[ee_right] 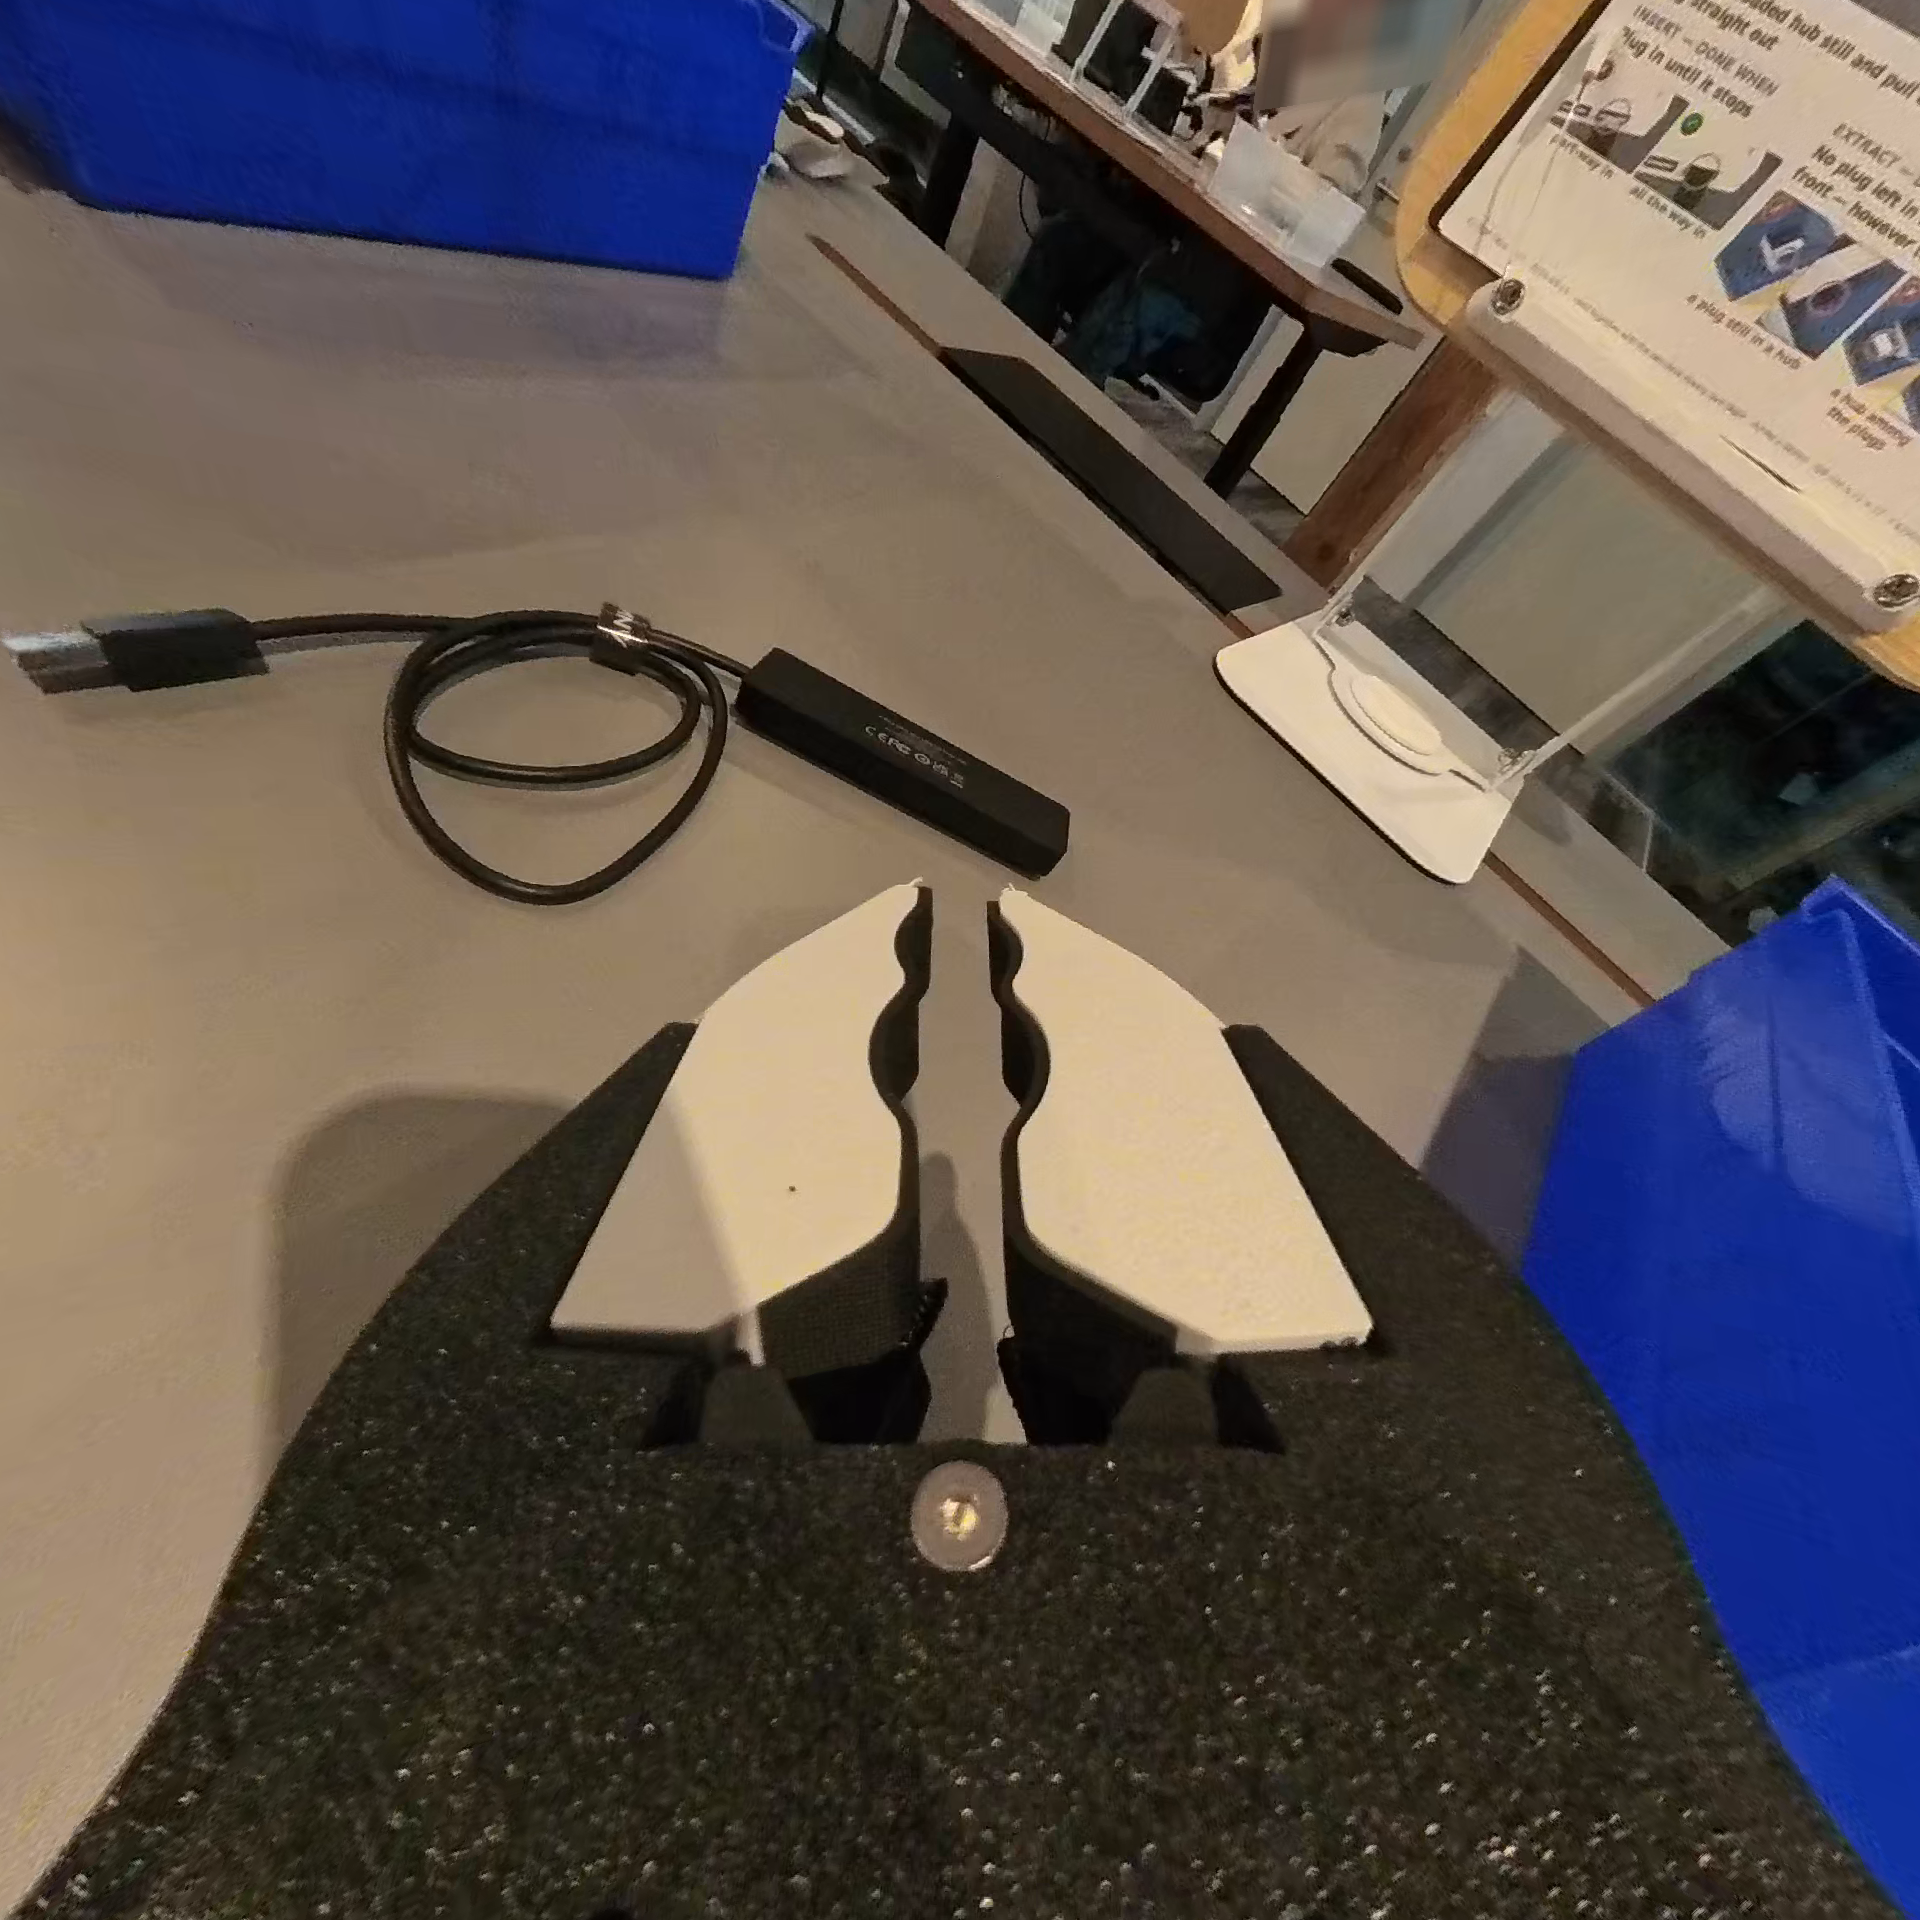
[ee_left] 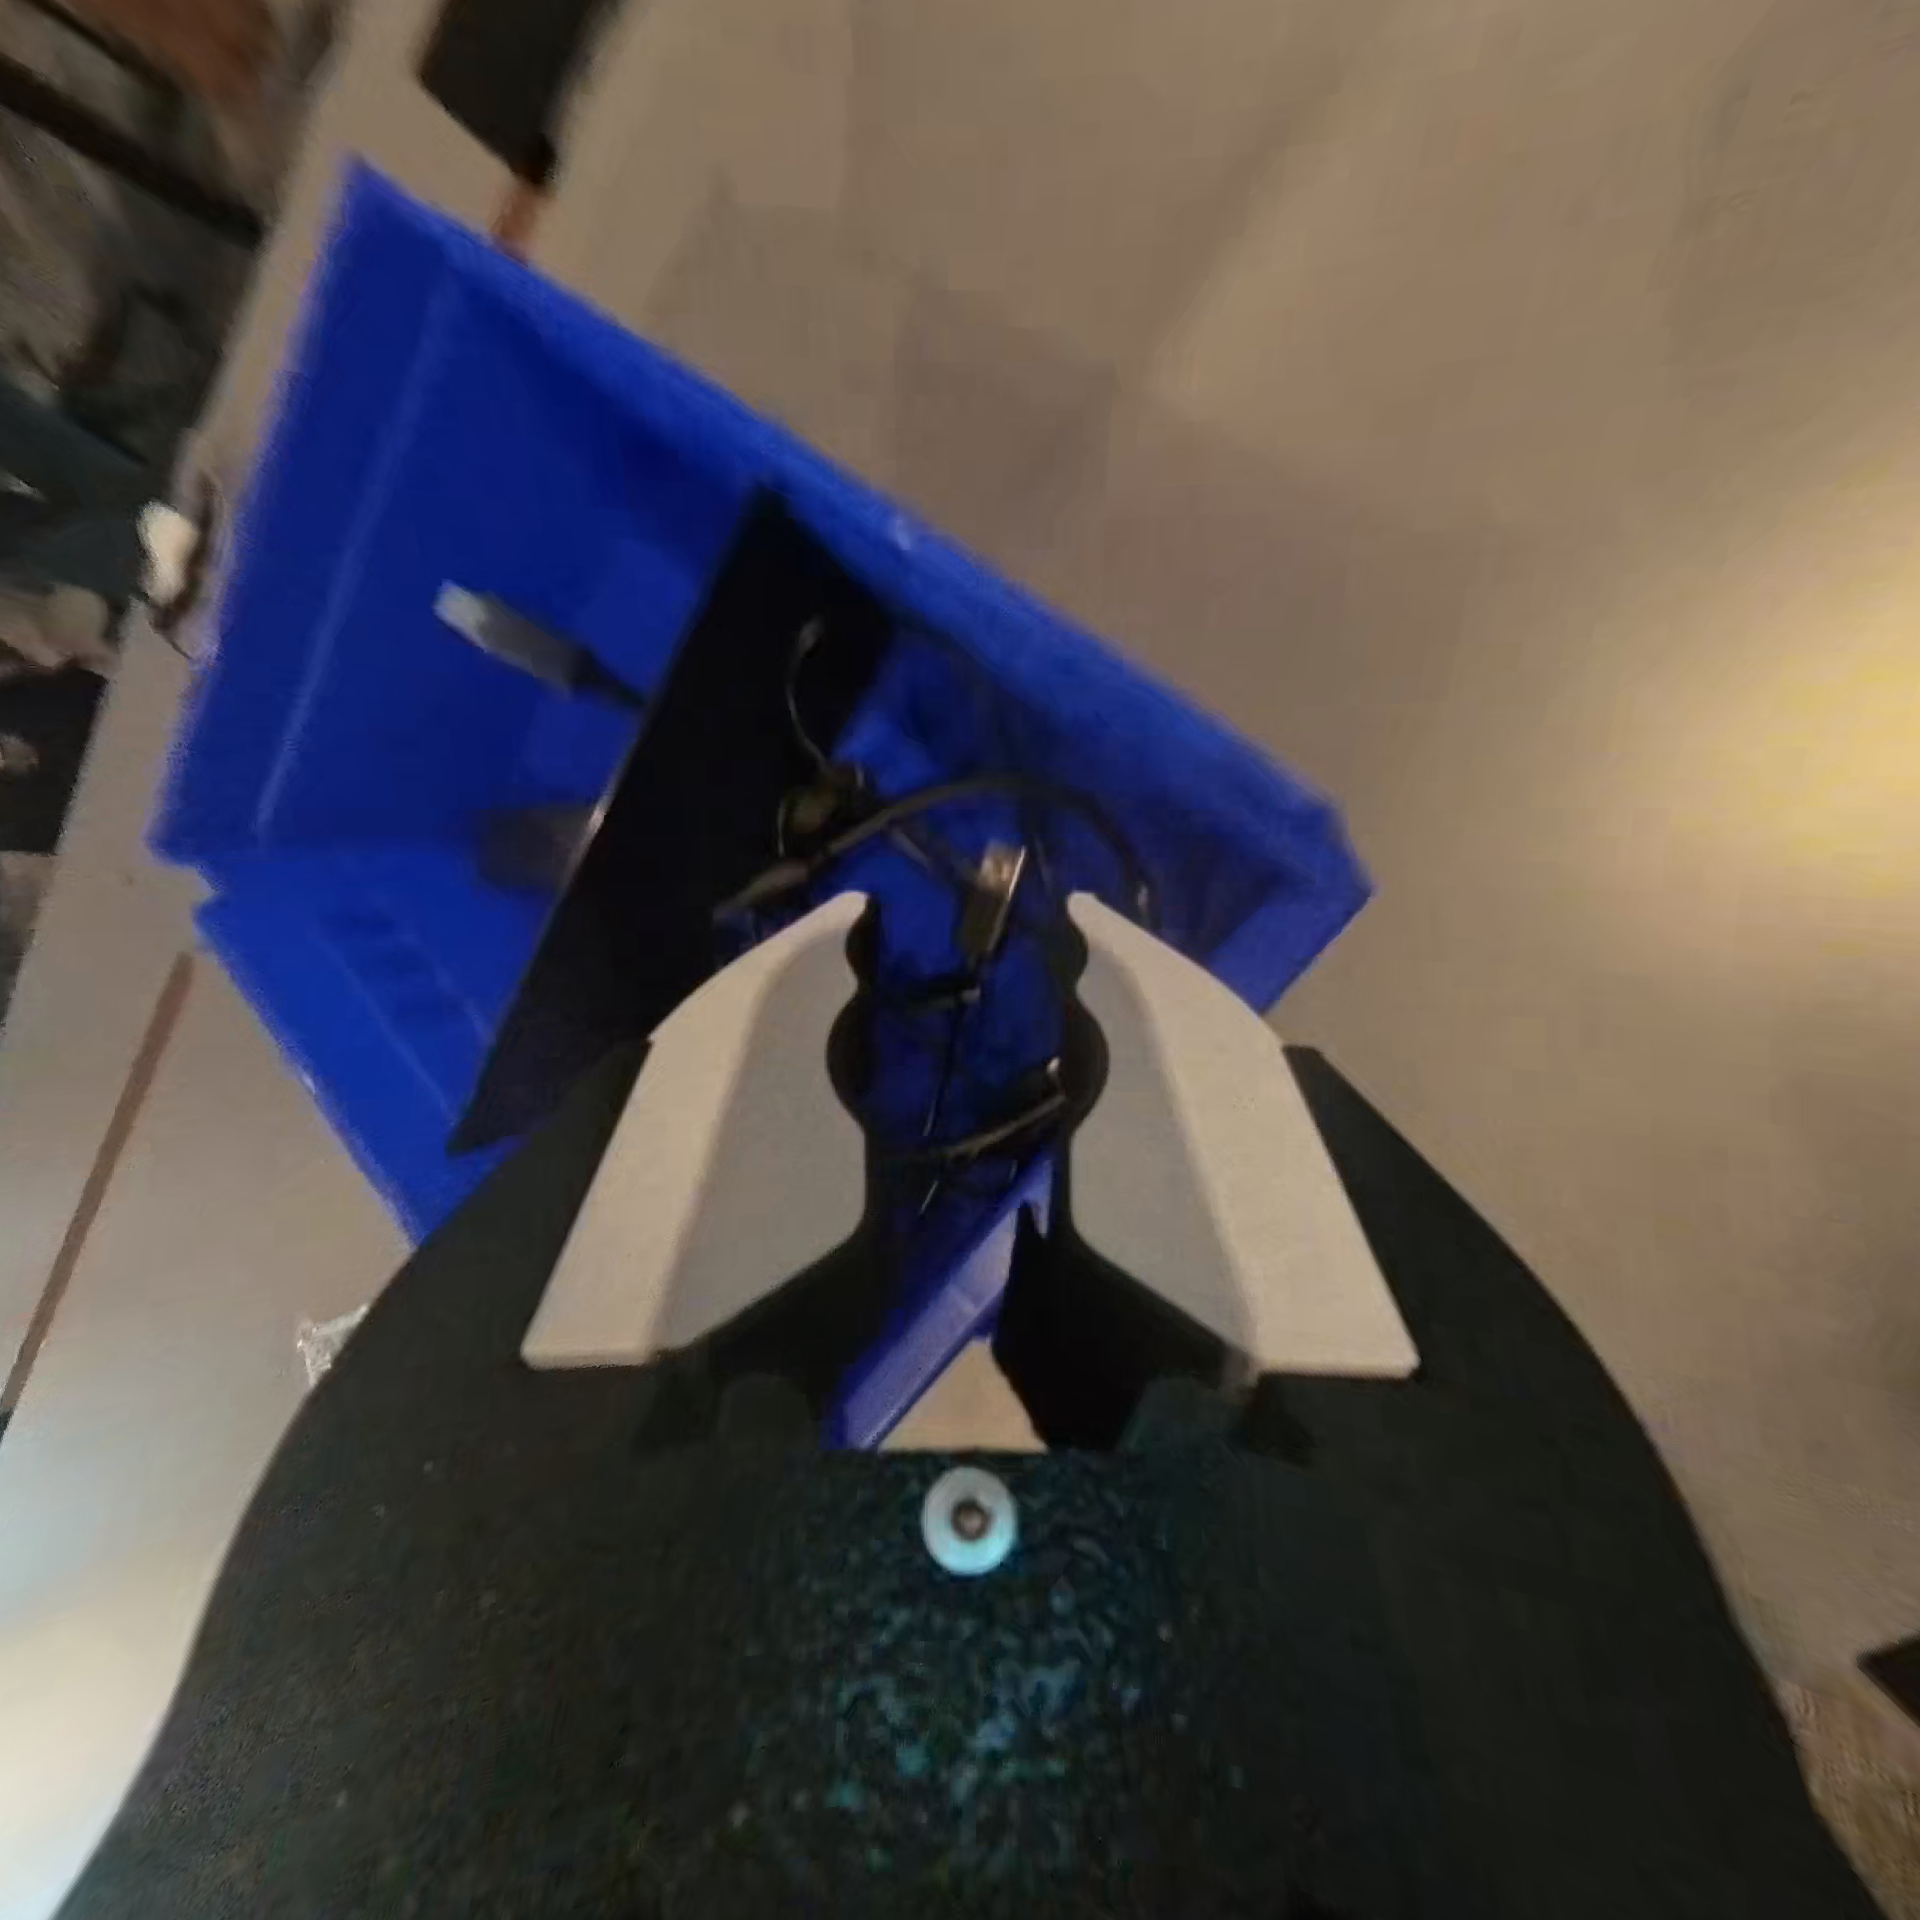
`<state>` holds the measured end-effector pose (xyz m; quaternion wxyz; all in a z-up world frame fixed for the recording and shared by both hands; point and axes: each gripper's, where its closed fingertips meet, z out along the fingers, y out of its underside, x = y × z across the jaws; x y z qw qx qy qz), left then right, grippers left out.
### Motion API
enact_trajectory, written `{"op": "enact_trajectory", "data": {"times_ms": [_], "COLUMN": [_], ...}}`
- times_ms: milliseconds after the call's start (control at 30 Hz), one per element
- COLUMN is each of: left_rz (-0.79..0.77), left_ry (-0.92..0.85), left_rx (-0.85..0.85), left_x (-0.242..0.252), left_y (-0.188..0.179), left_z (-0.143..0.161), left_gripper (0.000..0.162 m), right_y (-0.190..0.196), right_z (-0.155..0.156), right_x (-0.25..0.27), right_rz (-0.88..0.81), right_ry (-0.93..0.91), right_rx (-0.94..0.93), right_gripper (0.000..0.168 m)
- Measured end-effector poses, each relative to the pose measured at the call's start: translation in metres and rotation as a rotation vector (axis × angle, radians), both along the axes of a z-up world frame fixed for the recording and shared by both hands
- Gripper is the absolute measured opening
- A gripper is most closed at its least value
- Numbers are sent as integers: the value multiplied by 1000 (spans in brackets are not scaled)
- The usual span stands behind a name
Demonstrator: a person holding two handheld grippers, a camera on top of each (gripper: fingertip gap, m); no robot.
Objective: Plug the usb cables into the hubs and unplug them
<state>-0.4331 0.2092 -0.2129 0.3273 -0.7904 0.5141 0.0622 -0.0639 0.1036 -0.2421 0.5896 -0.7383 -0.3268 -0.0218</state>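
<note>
A black USB hub (ee_right: 902,755) lies on the grey table (ee_right: 312,416), its looped cable (ee_right: 540,748) ending in a USB plug (ee_right: 135,649) at the left. My right gripper (ee_right: 961,896) hovers just in front of the hub, its jaws nearly closed with a narrow gap, holding nothing. In the blurred left wrist view, my left gripper (ee_left: 966,906) is open above a blue bin (ee_left: 436,644) split by a black divider (ee_left: 675,810). Tangled black USB cables (ee_left: 935,935) lie in the bin's near compartment, between and beyond the fingers. One plug (ee_left: 499,629) lies in the far compartment.
A blue bin (ee_right: 416,114) stands at the table's far left and another (ee_right: 1745,1299) at the right edge. A clear stand with a white base (ee_right: 1382,748) holds an instruction board (ee_right: 1714,260). A flat black pad (ee_right: 1101,468) lies beyond the hub.
</note>
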Motion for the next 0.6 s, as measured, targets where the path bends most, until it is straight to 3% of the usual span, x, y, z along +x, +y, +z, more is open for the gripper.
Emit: {"op": "enact_trajectory", "data": {"times_ms": [300, 533, 600], "left_rz": [-83, -16, -32], "left_ry": [224, 335, 347], "left_rx": [-249, -361, -376], "left_x": [-23, -33, -33], "left_y": [18, 27, 27], "left_z": [-66, -88, -91], "left_gripper": [30, 33, 21], "right_y": [1, 1, 1], "right_z": [-3, -4, -4], "right_x": [1, 0, 0], "right_rz": [-1, 4, 4], "right_ry": [22, 11, 8], "right_rx": [-21, -23, -19], "right_gripper": [10, 10, 10]}}
